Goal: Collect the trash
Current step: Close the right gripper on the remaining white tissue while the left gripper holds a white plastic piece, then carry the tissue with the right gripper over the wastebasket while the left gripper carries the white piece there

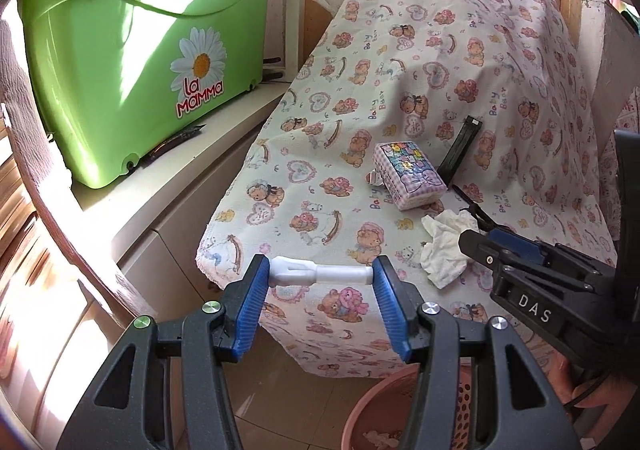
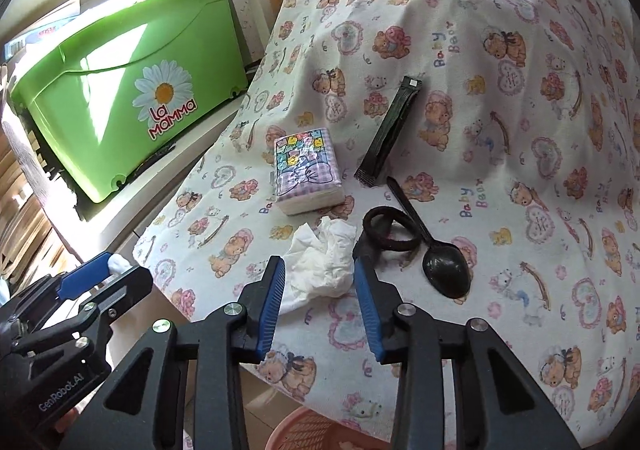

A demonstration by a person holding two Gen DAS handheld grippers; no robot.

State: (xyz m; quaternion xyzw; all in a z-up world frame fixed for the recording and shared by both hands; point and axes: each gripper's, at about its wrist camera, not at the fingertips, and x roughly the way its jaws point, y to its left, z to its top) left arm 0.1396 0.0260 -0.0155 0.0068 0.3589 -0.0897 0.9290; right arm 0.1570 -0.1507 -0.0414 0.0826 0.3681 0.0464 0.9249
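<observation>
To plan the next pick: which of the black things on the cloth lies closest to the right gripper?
The black elastic hair ring. It lies right at the tip of the right gripper. The black plastic spoon lies further right, and the black sachet further back.

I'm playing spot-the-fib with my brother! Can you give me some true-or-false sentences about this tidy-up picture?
1. The left gripper holds a white plastic piece. True.
2. The crumpled tissue is already in the pink basket. False: it lies on the teddy-bear cloth, between the right gripper fingers, which are not pressing it.
3. The green bucket has a daisy sticker. True.
4. The black spoon is inside the bucket. False: it lies on the cloth beside a black hair tie.
</observation>
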